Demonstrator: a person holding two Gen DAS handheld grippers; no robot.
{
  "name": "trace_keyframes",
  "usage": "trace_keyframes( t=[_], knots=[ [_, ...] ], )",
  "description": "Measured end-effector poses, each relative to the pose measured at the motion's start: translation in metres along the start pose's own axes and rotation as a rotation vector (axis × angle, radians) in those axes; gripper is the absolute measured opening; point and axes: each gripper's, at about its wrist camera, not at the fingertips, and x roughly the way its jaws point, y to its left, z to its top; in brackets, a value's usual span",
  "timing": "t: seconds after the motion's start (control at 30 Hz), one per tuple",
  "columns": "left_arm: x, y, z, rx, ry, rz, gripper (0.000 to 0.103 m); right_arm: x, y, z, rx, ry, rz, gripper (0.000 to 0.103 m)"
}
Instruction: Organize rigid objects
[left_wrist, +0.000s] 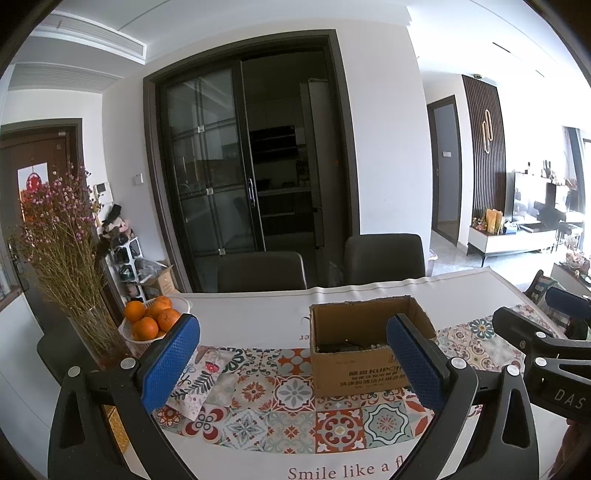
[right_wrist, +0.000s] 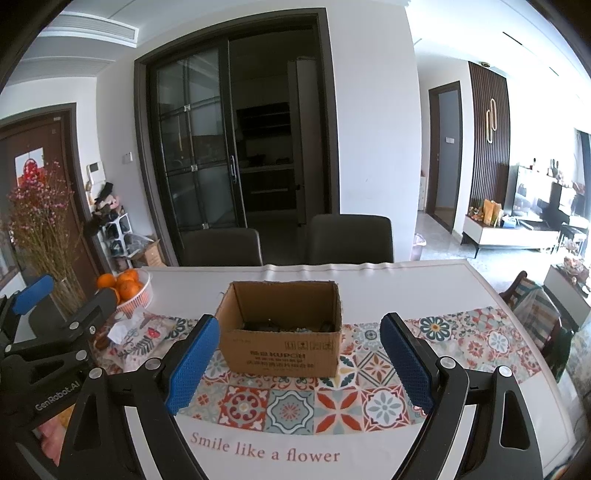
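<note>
An open brown cardboard box (left_wrist: 364, 350) stands on the patterned tablecloth, with small dark objects (left_wrist: 347, 347) on its bottom. It also shows in the right wrist view (right_wrist: 280, 332), with the objects (right_wrist: 284, 326) inside. My left gripper (left_wrist: 295, 362) is open and empty, above the table in front of the box. My right gripper (right_wrist: 299, 358) is open and empty, facing the box from the front. The right gripper shows at the right edge of the left wrist view (left_wrist: 546, 347), and the left gripper at the left edge of the right wrist view (right_wrist: 55, 325).
A white basket of oranges (left_wrist: 151, 319) and a glass vase of dried flowers (left_wrist: 85, 295) stand at the table's left. A floral tissue pouch (right_wrist: 136, 336) lies beside them. Two dark chairs (right_wrist: 288, 240) stand behind the table (right_wrist: 406, 284).
</note>
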Motion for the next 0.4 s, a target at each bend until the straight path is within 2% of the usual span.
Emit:
trace_keyframes(
  t=[0.4],
  knots=[
    [-0.0002,-0.0014,-0.0005,-0.001,0.001,0.0,0.103,-0.0015,-0.0017,-0.0005,0.001,0.005,0.004,0.089]
  ],
)
